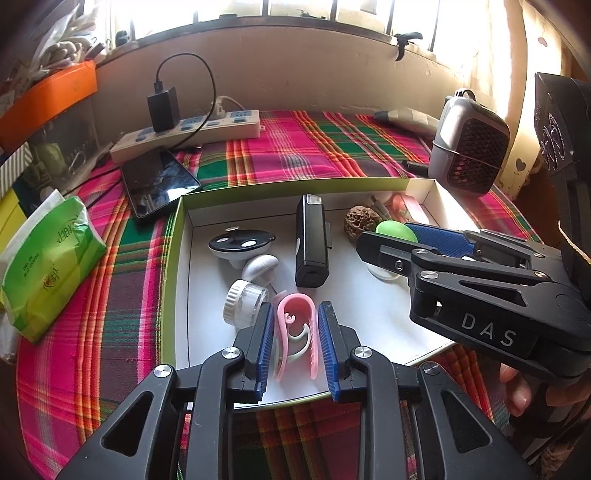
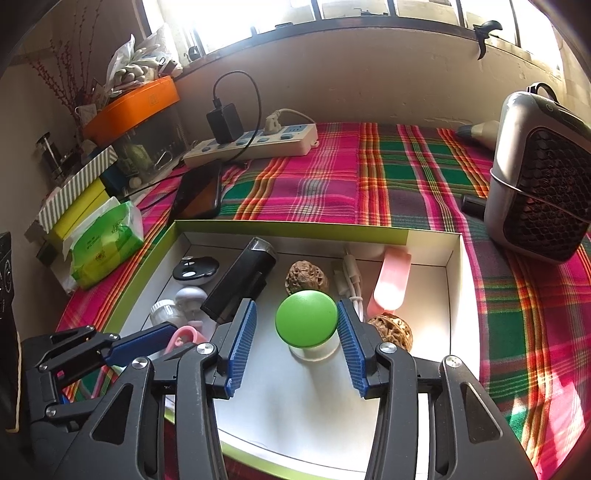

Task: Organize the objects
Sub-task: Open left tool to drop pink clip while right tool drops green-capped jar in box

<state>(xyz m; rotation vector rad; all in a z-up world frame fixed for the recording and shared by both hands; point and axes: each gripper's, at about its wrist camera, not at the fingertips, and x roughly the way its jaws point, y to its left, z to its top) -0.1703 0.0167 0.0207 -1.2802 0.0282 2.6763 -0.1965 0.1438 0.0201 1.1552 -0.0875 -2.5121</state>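
Bright barred window [image 2: 369, 11] (glare-washed) above beige wall [image 2: 369, 74], plaid tablecloth [image 2: 406, 177] below.

Table under a pink, green and orange plaid cloth [image 2: 369, 177]. Lying straight on the cloth: shallow green-rimmed box [image 2: 295, 224] at front centre, dark phone [image 1: 159, 182] just beyond its far left corner, white power strip [image 2: 255, 146] by the back wall. Green tissue pack [image 1: 51, 258] at left, grey mesh-fronted heater [image 2: 543, 177] at right.
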